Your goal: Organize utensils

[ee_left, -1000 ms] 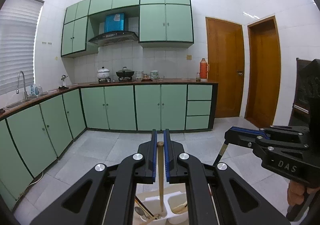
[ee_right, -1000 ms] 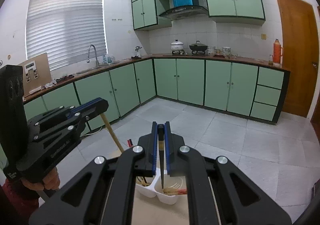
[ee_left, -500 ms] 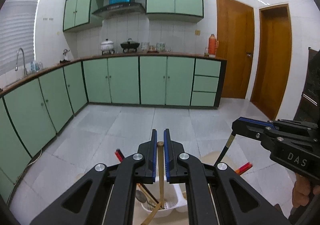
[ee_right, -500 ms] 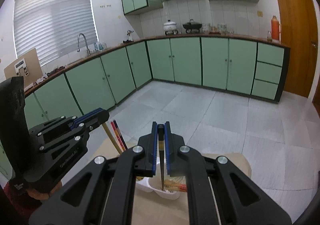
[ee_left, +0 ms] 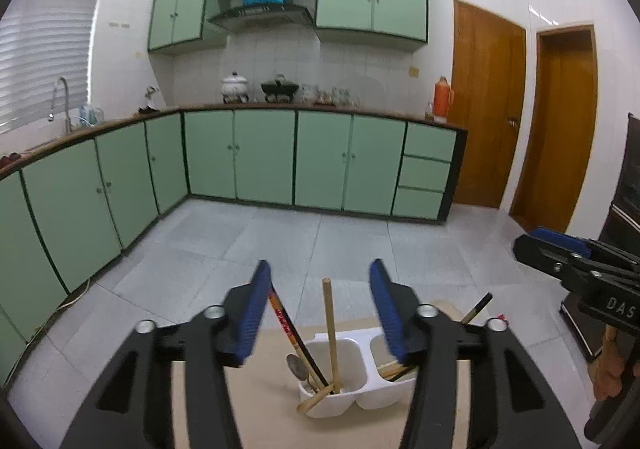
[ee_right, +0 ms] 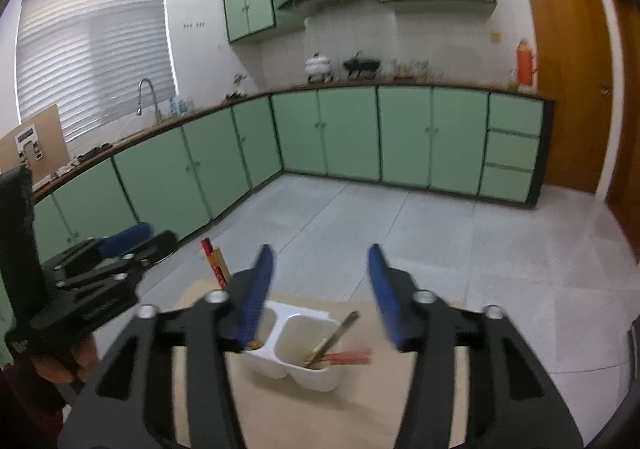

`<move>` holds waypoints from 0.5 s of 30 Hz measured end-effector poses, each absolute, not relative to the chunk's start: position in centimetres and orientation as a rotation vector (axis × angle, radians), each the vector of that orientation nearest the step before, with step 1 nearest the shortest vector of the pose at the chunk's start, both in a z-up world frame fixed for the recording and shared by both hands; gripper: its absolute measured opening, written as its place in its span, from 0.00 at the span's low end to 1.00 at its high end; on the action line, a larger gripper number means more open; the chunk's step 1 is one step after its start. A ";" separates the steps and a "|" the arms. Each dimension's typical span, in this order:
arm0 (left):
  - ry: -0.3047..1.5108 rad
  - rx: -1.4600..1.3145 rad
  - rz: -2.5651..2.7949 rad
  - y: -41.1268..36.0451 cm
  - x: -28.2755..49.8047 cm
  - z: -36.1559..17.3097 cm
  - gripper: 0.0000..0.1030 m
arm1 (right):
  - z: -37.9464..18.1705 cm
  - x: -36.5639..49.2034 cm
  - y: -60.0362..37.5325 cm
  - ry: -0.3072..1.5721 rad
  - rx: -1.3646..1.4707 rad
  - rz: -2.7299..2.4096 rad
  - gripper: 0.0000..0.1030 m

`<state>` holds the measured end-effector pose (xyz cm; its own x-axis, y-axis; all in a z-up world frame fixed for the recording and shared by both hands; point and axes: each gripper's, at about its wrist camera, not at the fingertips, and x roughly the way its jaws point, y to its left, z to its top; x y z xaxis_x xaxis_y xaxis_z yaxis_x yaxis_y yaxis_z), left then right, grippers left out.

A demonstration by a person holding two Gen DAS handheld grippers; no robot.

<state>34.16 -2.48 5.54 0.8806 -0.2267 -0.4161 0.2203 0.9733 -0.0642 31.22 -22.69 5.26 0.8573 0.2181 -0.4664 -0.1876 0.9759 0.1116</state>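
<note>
A white two-compartment holder stands on a tan table; it also shows in the right wrist view. Its left compartment holds a wooden stick, a red-and-black chopstick and a spoon. Its right compartment holds a dark chopstick and red chopsticks. My left gripper is open and empty above the left compartment. My right gripper is open and empty above the holder.
The tan table top ends just beyond the holder, with grey tiled floor past it. Green cabinets line the far and left walls. Two wooden doors stand at the right.
Both grippers have opened. The wooden stick left my left gripper and now stands in the left compartment; the dark chopstick left my right gripper and lies in the right compartment.
</note>
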 end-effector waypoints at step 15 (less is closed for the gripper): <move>0.401 -0.027 -0.191 -1.2 22.9 4.6 0.87 | 2.3 18.9 -26.2 0.459 0.114 0.141 0.90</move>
<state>22.91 -1.17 4.55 0.9031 -0.1897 -0.3853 0.1790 0.9818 -0.0639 18.94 -26.18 2.29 0.8871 0.1610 -0.4326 -0.1096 0.9839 0.1415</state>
